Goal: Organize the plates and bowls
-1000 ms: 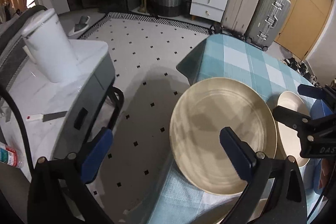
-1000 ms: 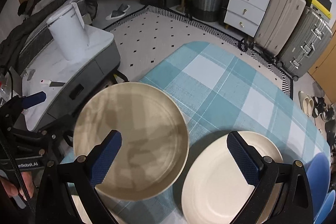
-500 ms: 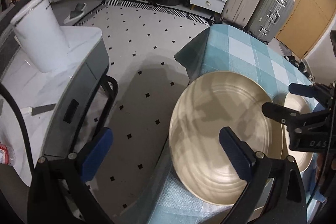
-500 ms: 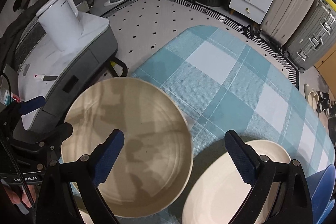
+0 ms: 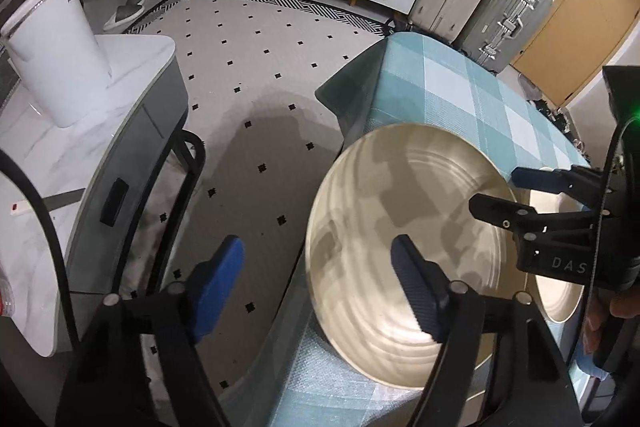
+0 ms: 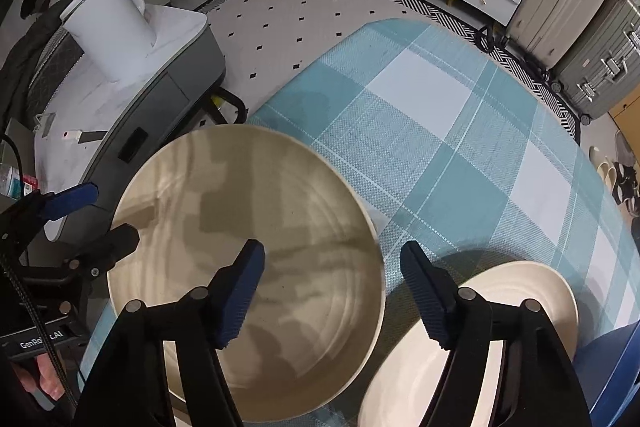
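Fingers of our right gripper [image 6: 332, 291] spread, straddling the large plate's [image 6: 248, 267] 3 o'clock rim; left gripper [image 5: 316, 283] likewise released. Next: close, lift toward the small plate [image 6: 500, 327].

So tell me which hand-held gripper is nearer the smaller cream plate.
Right. The right hand-held gripper hangs over the gap between both plates, one finger above the smaller cream plate. The left hand-held gripper straddles the big plate's far edge.

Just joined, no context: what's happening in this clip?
A person with two handheld grippers is sorting dishes on a teal checked tablecloth. The left gripper and right gripper are both open and hold nothing. Both are at the large round beige plate by the table's edge. A smaller cream plate lies beside it, untouched.
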### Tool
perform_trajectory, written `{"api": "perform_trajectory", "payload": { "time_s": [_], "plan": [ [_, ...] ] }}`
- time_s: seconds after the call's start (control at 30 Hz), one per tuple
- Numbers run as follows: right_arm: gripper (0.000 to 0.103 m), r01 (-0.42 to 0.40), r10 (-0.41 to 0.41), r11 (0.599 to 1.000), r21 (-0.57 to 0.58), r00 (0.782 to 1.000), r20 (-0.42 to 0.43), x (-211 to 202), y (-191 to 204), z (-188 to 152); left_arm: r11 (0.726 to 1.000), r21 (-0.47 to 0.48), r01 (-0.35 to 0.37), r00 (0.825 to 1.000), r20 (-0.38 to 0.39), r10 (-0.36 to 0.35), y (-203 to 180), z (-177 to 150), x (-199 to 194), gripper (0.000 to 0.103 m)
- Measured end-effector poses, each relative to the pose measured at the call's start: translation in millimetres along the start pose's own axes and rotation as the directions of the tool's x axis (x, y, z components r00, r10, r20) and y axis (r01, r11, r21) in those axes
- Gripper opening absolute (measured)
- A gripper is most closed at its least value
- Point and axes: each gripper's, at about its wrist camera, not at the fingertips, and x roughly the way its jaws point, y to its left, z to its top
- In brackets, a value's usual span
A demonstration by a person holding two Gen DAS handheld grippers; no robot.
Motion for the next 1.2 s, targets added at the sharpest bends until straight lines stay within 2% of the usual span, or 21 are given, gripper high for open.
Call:
{"api": "perform_trajectory", "payload": {
  "time_s": [0.07,0.3,0.37,0.43,0.5,0.57,0.7,0.73,0.77,0.93,1.13,1.2],
  "plan": [
    [0.073,-0.031,0.031,0.999,0.016,0.999,-0.008,3,-1,-1,1.000,-0.005,0.018,1.000,-0.009,-0.018,0,0,1,0.062],
    [0.073,-0.030,0.030,0.999,0.031,0.999,-0.021,10,1,-4,1.000,0.007,0.013,1.000,-0.025,-0.013,-1,-4,6,0.054],
    [0.064,-0.037,0.038,0.998,0.048,0.999,-0.027,12,-1,-7,1.000,0.001,0.020,0.999,-0.033,-0.019,0,-4,8,0.047],
    [0.060,-0.039,0.042,0.997,0.066,0.998,-0.043,15,-4,-9,0.999,-0.013,0.029,0.999,-0.045,-0.030,1,-5,10,0.044],
    [0.056,-0.048,0.053,0.995,0.086,0.997,-0.051,17,-8,-12,0.998,-0.040,0.054,0.997,-0.058,-0.056,3,-6,13,0.042],
    [0.052,-0.054,0.060,0.993,0.102,0.997,-0.053,18,-11,-14,0.998,-0.039,0.047,0.997,-0.061,-0.049,2,-6,15,0.041],
    [0.049,-0.043,0.048,0.994,0.101,0.998,-0.049,19,-9,-17,0.999,-0.033,0.040,0.997,-0.067,-0.042,0,-8,20,0.035],
    [0.049,-0.041,0.046,0.994,0.100,0.998,-0.046,19,-8,-17,0.998,-0.031,0.046,0.996,-0.080,-0.048,0,-8,22,0.028],
    [0.048,-0.045,0.050,0.993,0.105,0.998,-0.047,19,-9,-17,0.998,-0.030,0.054,0.994,-0.092,-0.056,-1,-8,24,0.026],
    [0.038,-0.048,0.057,0.988,0.150,0.997,-0.055,18,-19,-20,0.998,-0.027,0.057,0.994,-0.090,-0.059,-3,-8,25,0.022],
    [0.036,-0.025,0.030,0.993,0.119,0.999,-0.041,17,-14,-21,0.996,-0.047,0.071,0.994,-0.080,-0.075,3,-8,24,0.018],
    [0.025,-0.034,0.038,0.990,0.140,0.999,-0.027,15,-20,-24,0.998,-0.031,0.057,0.995,-0.078,-0.059,2,-9,23,0.017]
  ]
}}
